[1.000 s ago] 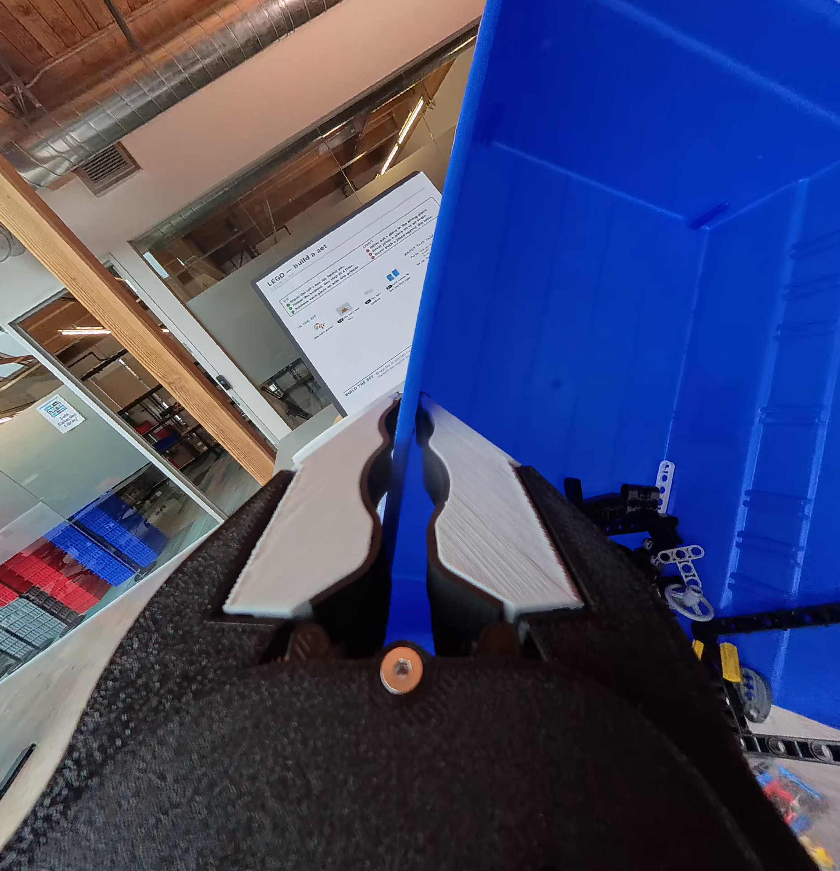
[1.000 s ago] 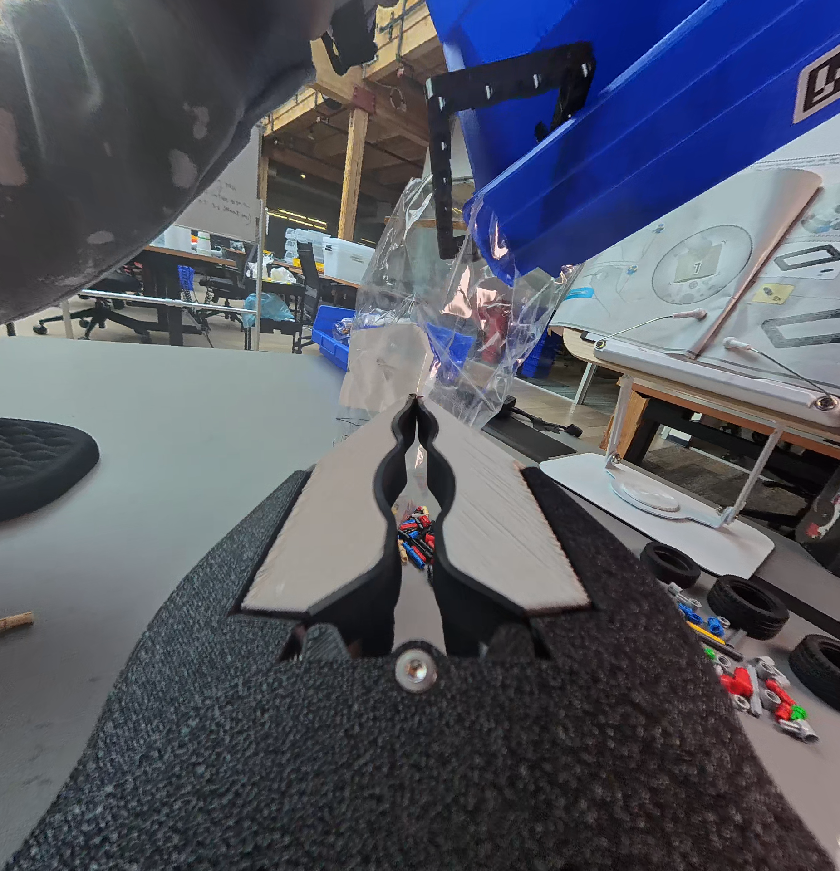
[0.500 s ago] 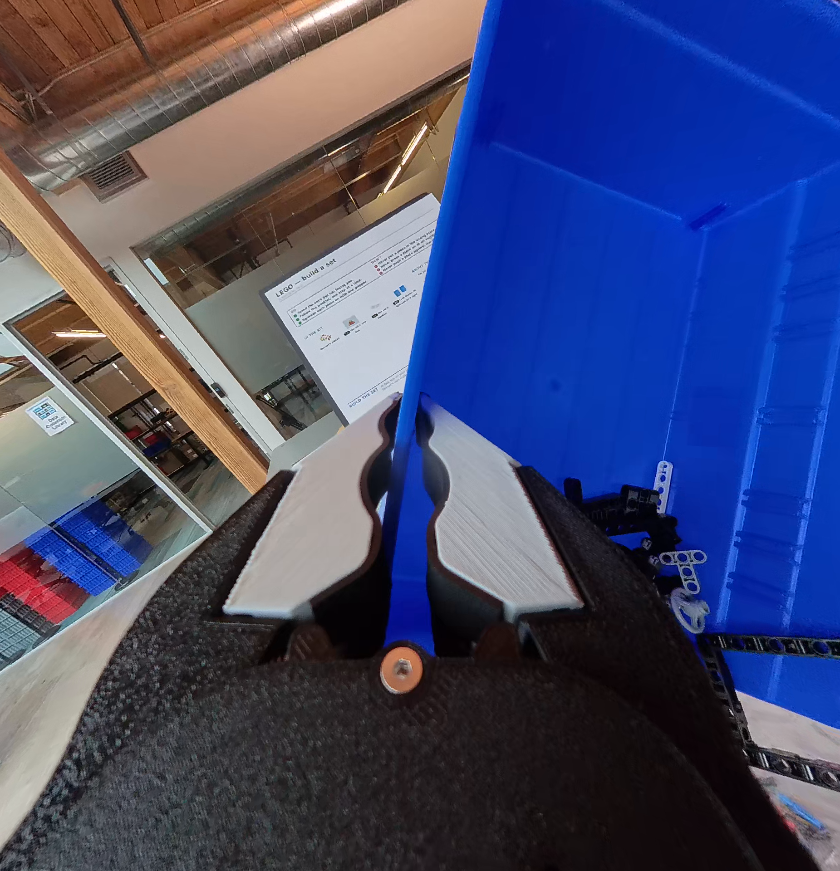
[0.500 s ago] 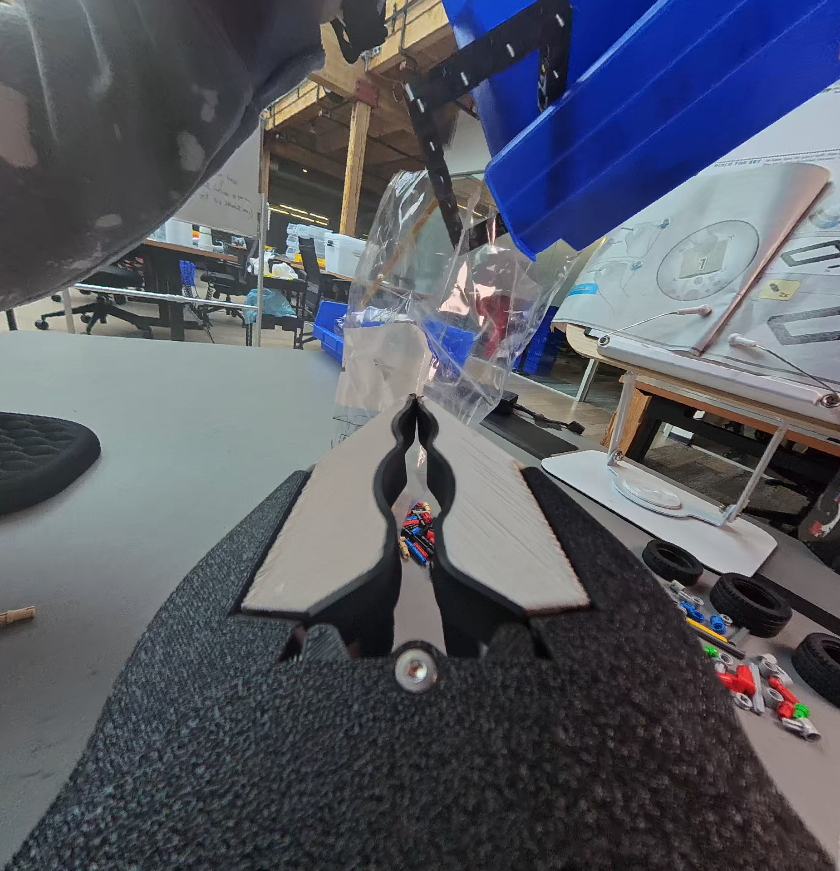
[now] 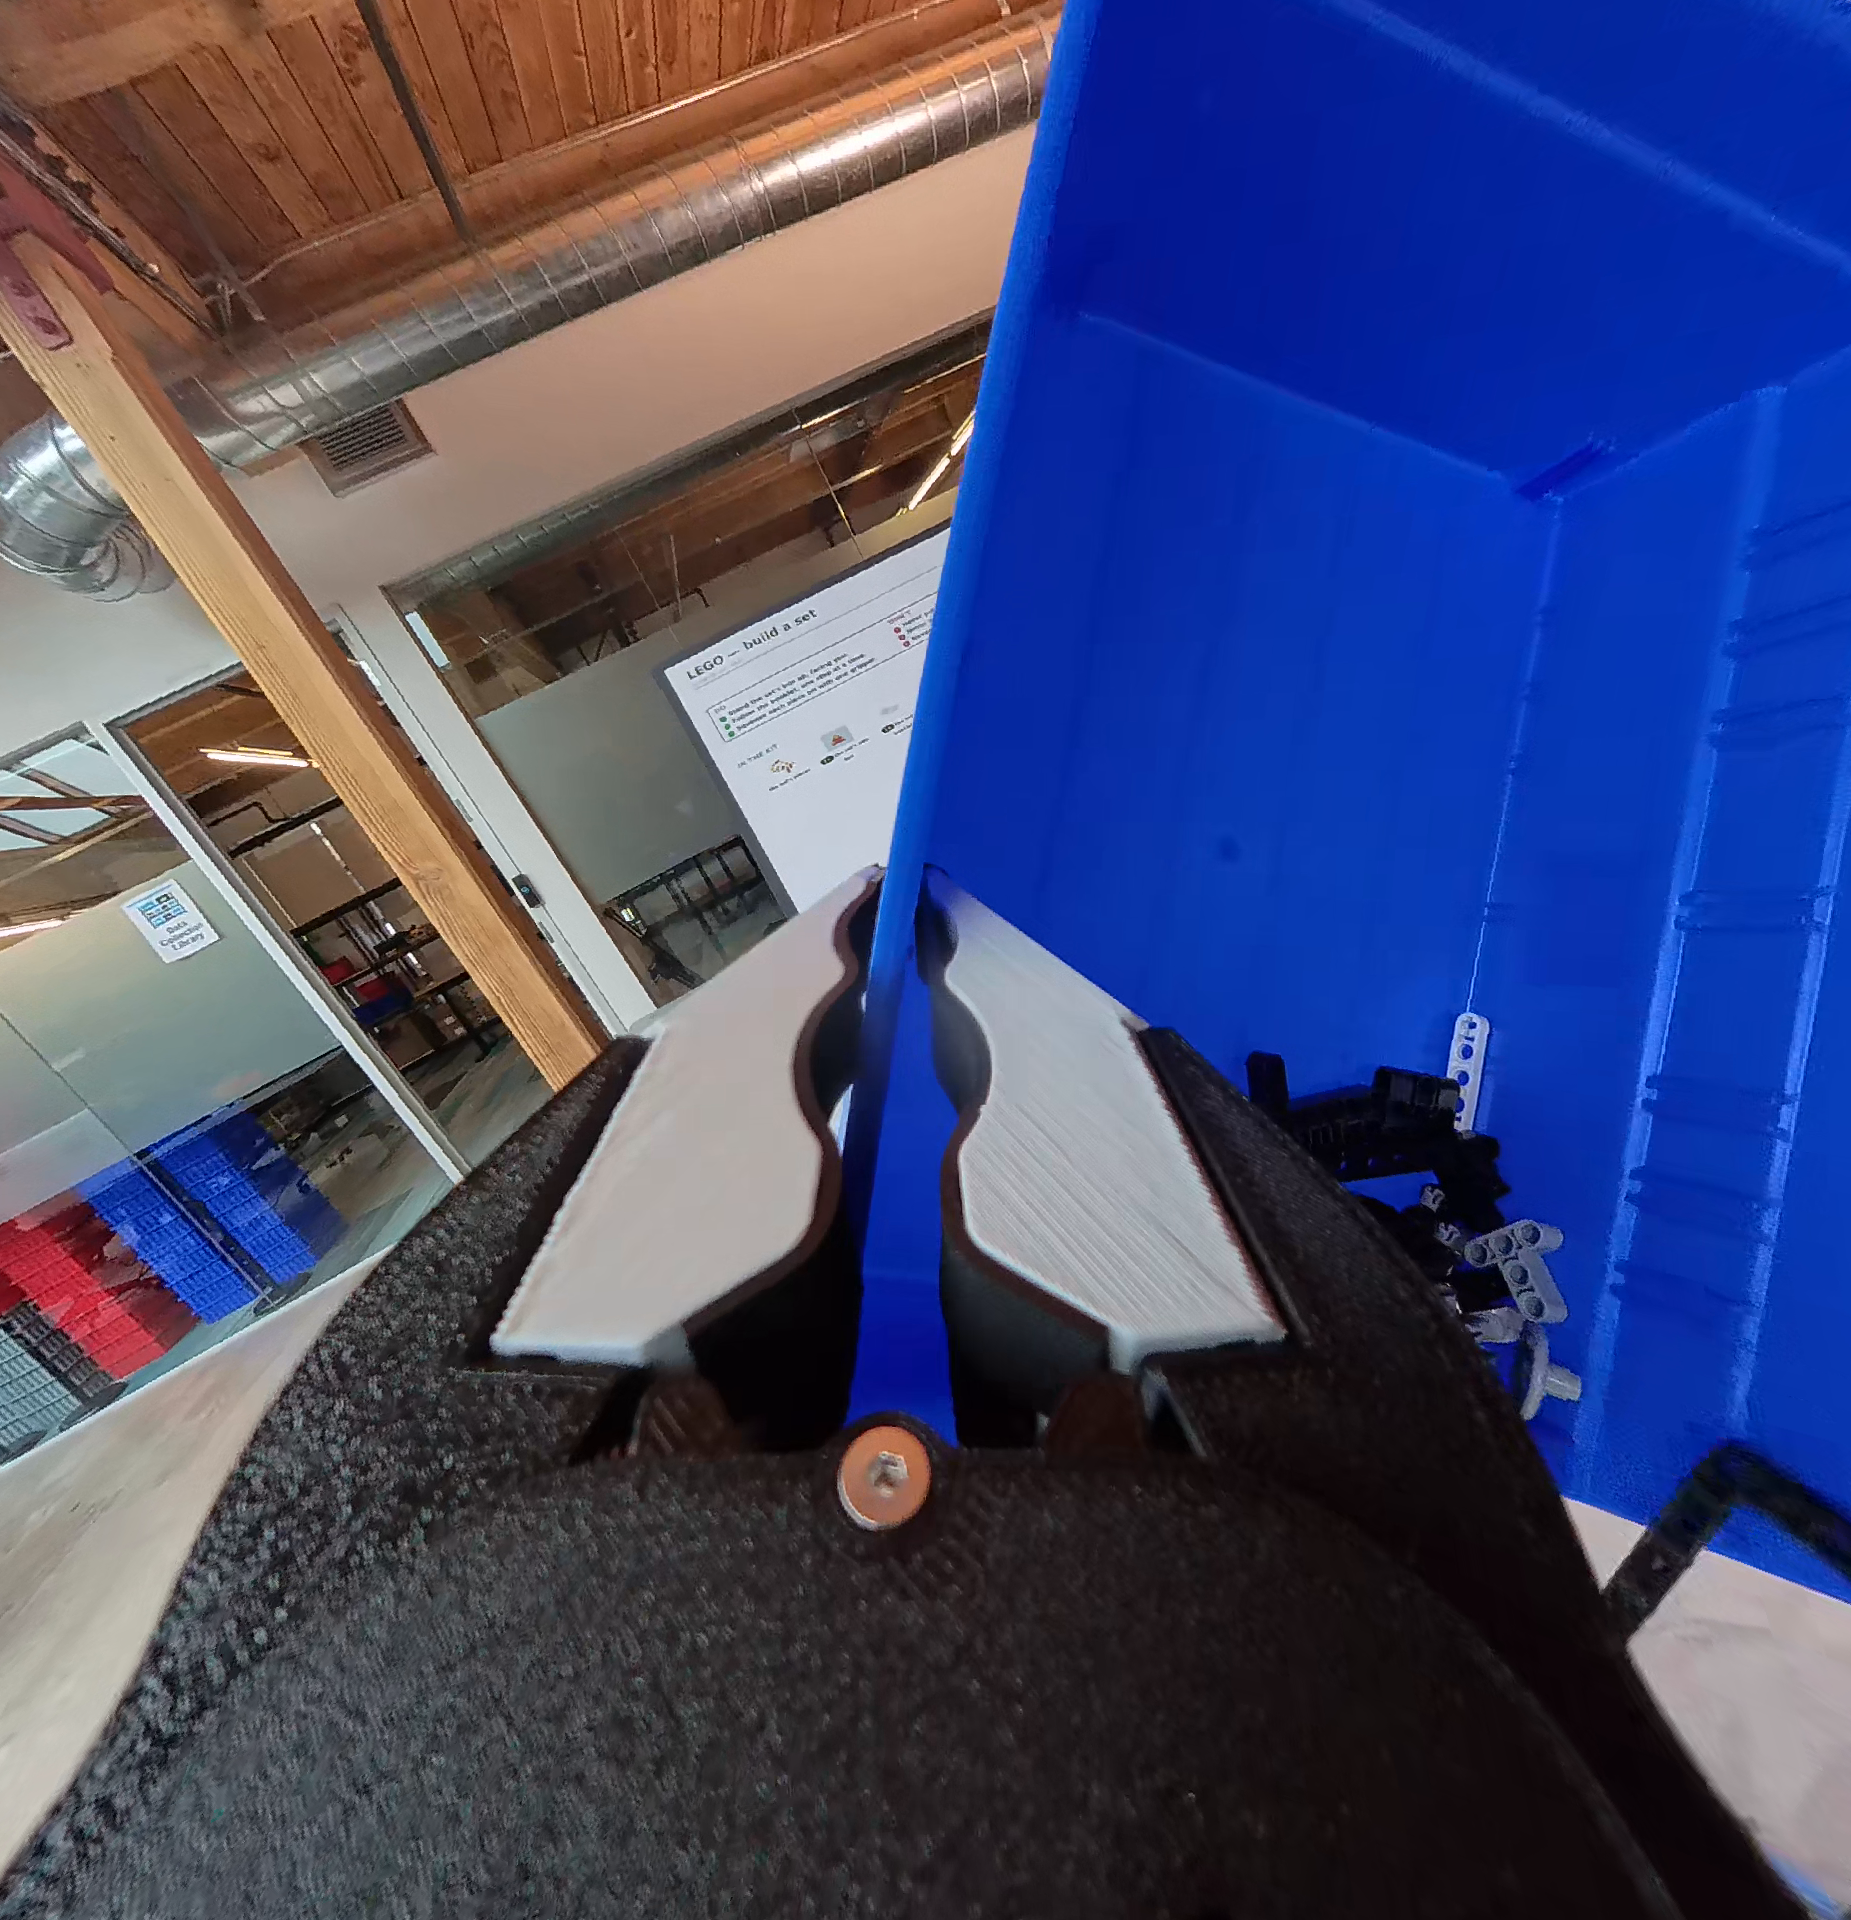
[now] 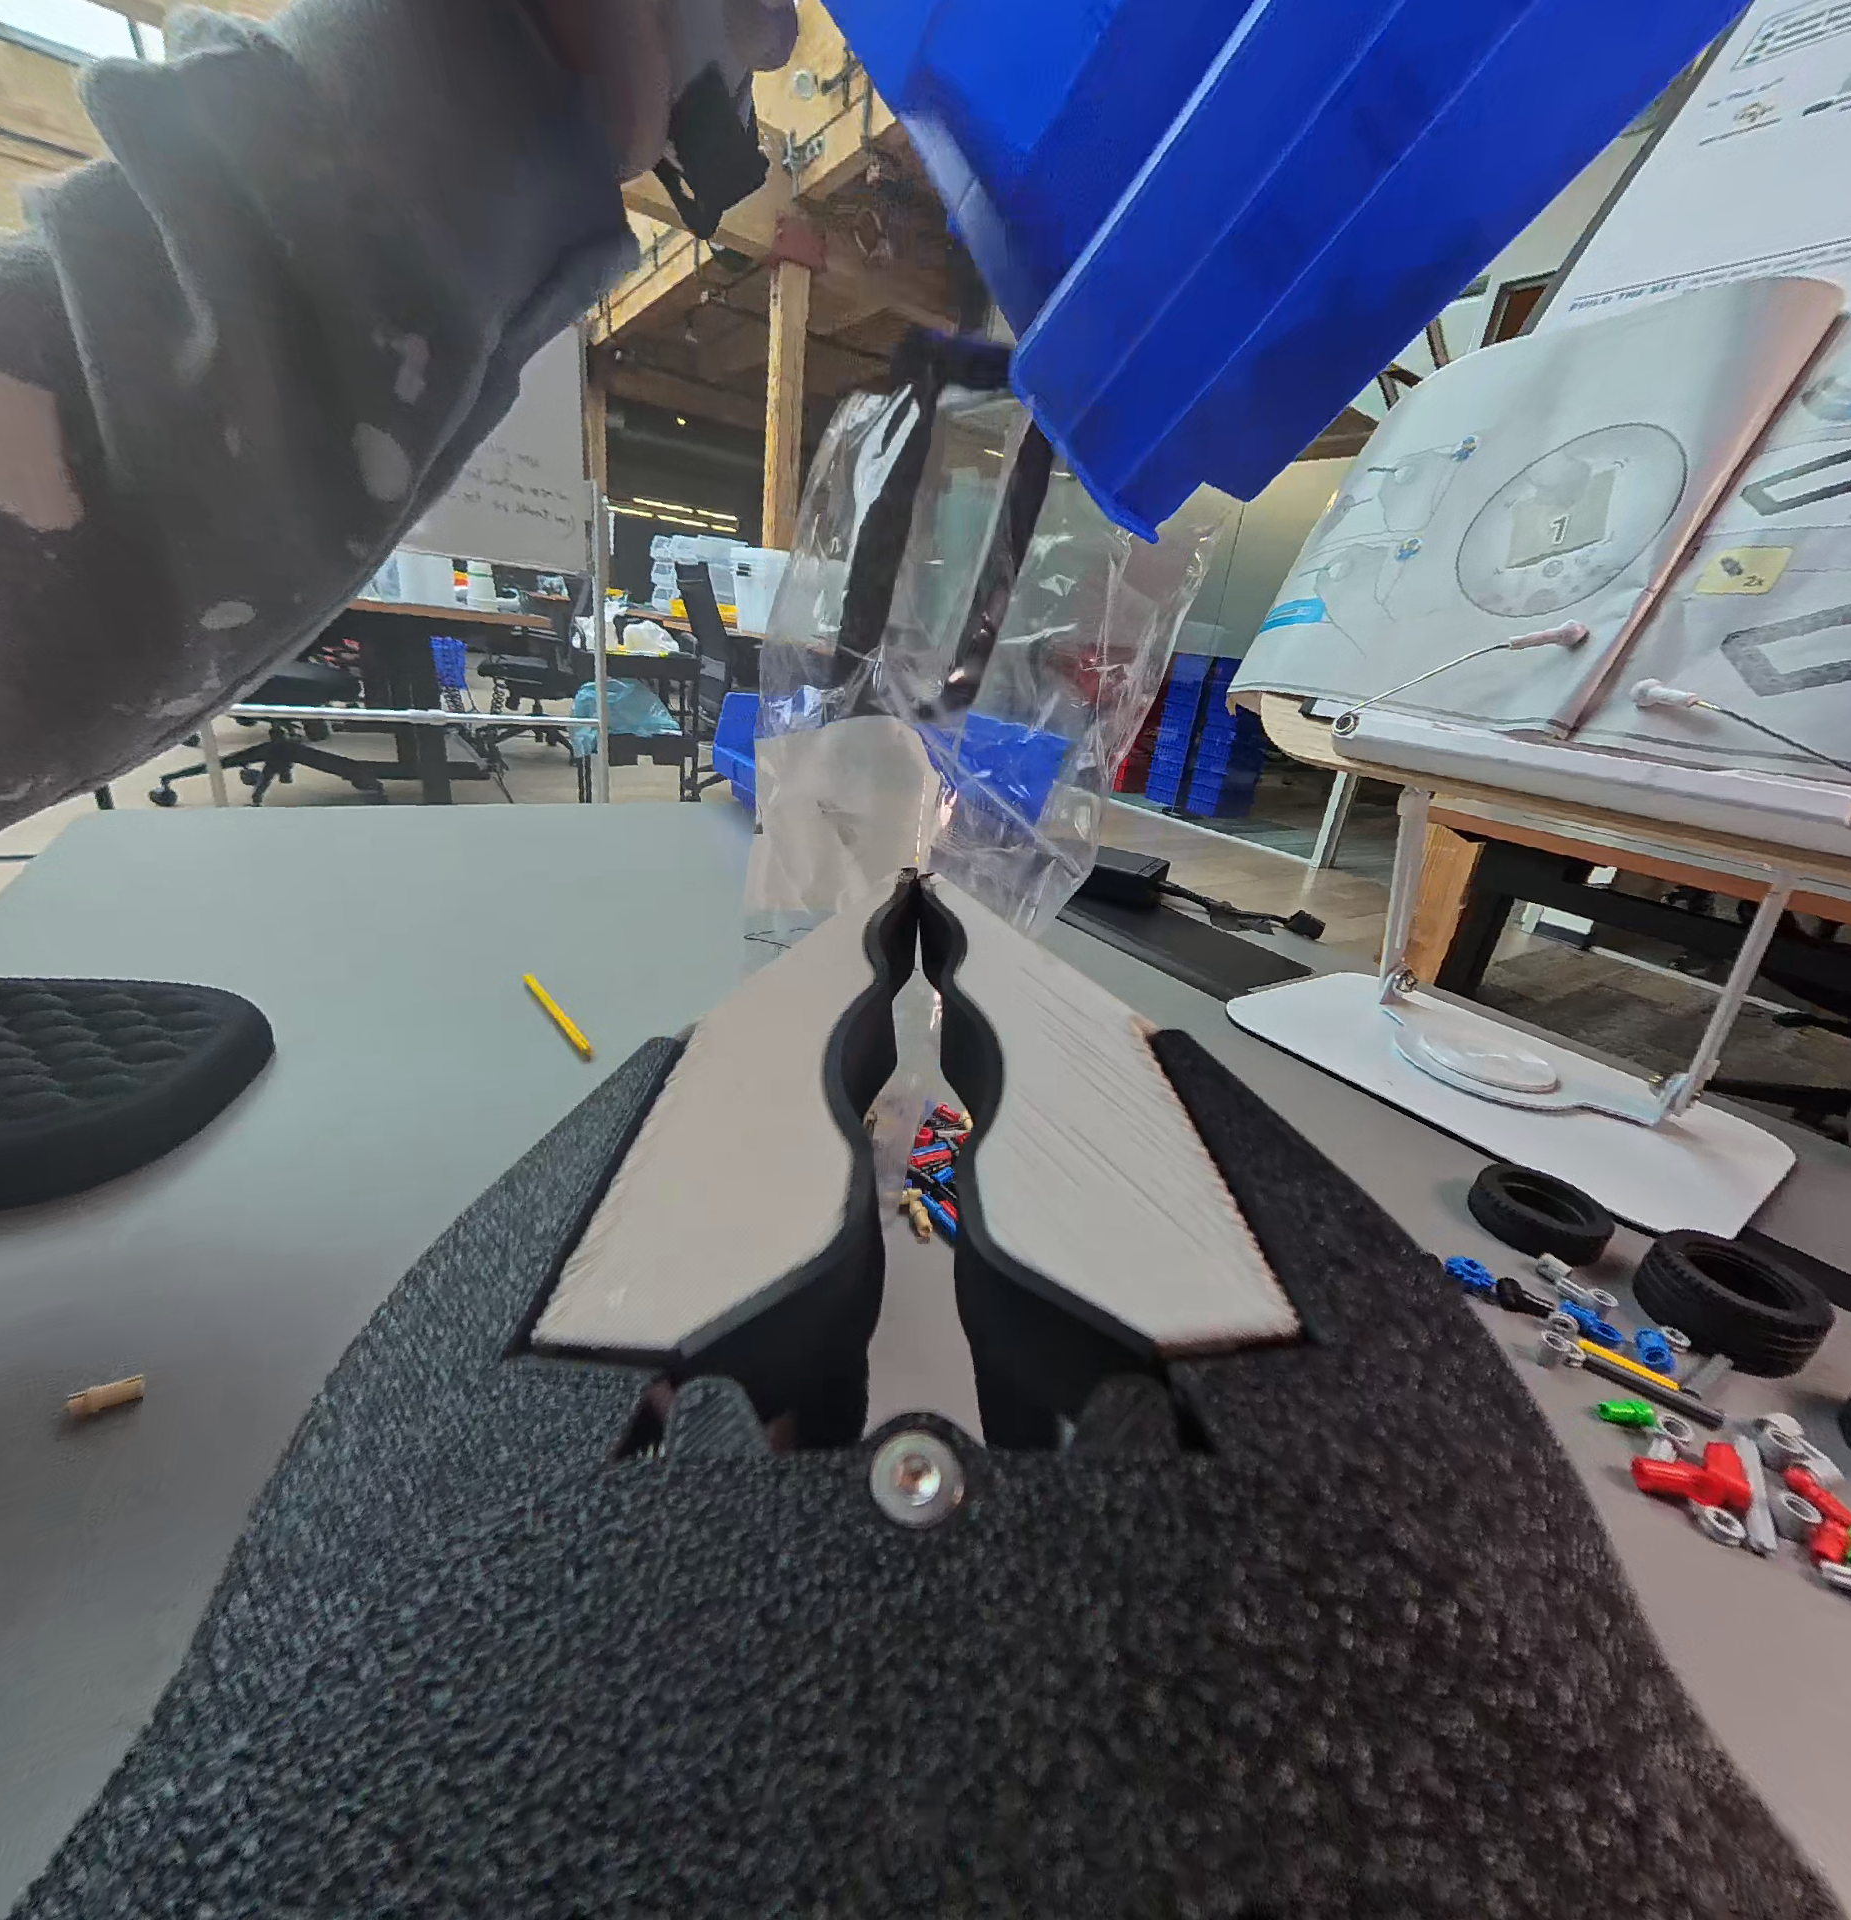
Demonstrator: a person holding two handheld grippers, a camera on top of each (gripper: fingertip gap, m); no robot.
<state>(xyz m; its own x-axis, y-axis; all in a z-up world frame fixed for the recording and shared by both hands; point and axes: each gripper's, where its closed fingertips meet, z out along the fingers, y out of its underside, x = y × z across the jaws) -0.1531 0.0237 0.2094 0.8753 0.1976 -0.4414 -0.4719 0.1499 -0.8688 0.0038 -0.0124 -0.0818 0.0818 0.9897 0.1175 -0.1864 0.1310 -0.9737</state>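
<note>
While tipped up off the bench [image 6: 381, 935], blue bin [image 5: 1316, 727] pinched by its side wall in left claw [image 5: 900, 894], fingers clamped either side of the wall. Inside bin, low in the corner: clump of black construction-toy parts [image 5: 1388, 1143] plus a few light grey ones [image 5: 1518, 1252]. Black perforated beam frame [image 5: 1679, 1527] hung past the bin's lower edge.

Right claw [image 6: 916, 883] closed at the tips on the bottom edge of a clear plastic bag [image 6: 952, 675], bag held upright under the bin's lowest corner [image 6: 1160, 416]. Long black pieces [image 6: 879, 540] seen through the film in the bag's upper part; whether fully inside, cannot tell. Small red, blue and tan pins [image 6: 931, 1164] piled behind the fingers, seen through the gap.

On bench right: three black tyres [image 6: 1539, 1210], scattered coloured small parts [image 6: 1731, 1455], open instruction booklet on a white stand [image 6: 1523, 1091]. Left: yellow axle [image 6: 557, 1015], tan pin [image 6: 105, 1394], black pad [image 6: 79, 1081].
</note>
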